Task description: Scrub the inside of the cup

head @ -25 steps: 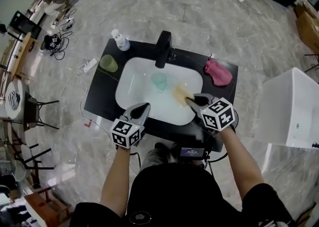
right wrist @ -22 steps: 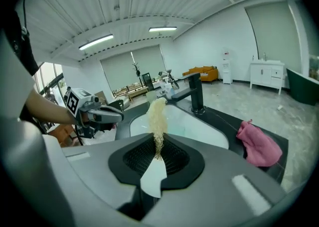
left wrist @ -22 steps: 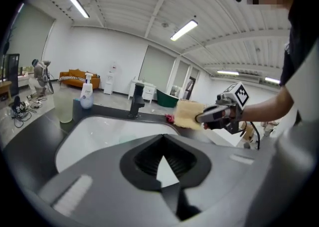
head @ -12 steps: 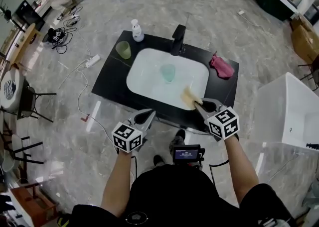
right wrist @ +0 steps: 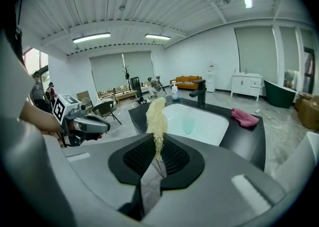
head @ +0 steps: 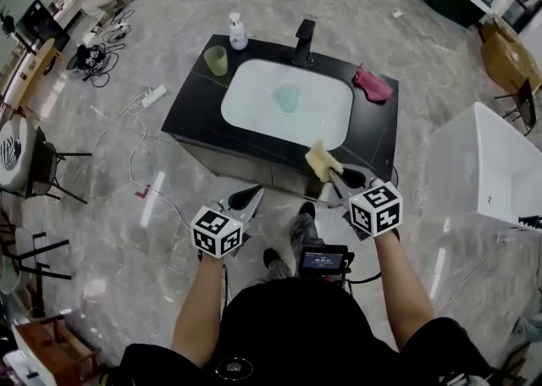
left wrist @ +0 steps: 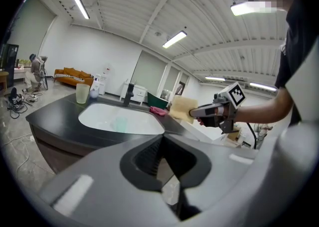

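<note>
Pinching a yellow sponge [head: 320, 160] by its lower end, the right gripper [head: 334, 174] hangs at the five o'clock corner of the black counter [head: 190, 118]; the sponge stands up out of the clamped jaws, just over the counter's near edge; left gripper [head: 251, 195] sits off the counter at six o'clock, over the floor, jaws pressed together with nothing between them; the teal cup [head: 287, 98] is down in the white basin [head: 254, 113], near its middle, well apart from both grippers; tap [head: 303, 41] at the basin's twelve o'clock; green cup [head: 215, 60] at ten, bottle [head: 238, 33] at eleven, pink cloth [head: 373, 84] at two, all on the counter.
</note>
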`<state>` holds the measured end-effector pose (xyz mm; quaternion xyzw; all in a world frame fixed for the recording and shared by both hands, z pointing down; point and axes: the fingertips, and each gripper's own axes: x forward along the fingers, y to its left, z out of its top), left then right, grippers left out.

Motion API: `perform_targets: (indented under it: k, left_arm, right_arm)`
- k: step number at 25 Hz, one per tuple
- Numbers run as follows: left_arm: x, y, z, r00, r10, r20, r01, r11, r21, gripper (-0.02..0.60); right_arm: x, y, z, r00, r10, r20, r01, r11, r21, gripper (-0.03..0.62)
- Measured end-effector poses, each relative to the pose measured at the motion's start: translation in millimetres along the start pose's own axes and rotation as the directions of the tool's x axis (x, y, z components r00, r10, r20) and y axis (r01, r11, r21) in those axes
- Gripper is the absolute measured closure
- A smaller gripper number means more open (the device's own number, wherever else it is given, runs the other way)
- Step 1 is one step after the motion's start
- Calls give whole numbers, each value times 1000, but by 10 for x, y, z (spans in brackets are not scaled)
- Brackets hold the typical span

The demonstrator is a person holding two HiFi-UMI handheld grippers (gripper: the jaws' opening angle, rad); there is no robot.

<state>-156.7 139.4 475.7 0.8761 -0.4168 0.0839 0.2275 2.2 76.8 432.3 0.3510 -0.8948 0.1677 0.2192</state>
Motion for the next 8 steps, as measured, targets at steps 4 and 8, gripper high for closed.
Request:
perform_targets:
  k: [4,8]
  left_arm:
    - [-7,-147,-89,999,-30,-17,30,1000,4,581]
    - [-8,-276,-182,999,-43,-32,43,999,6,581]
  right_arm:
    - [-141,68,-71,999,-35,11,34,999,24,554]
    - [-250,85,-138,998,-59,20,58,997,44,554]
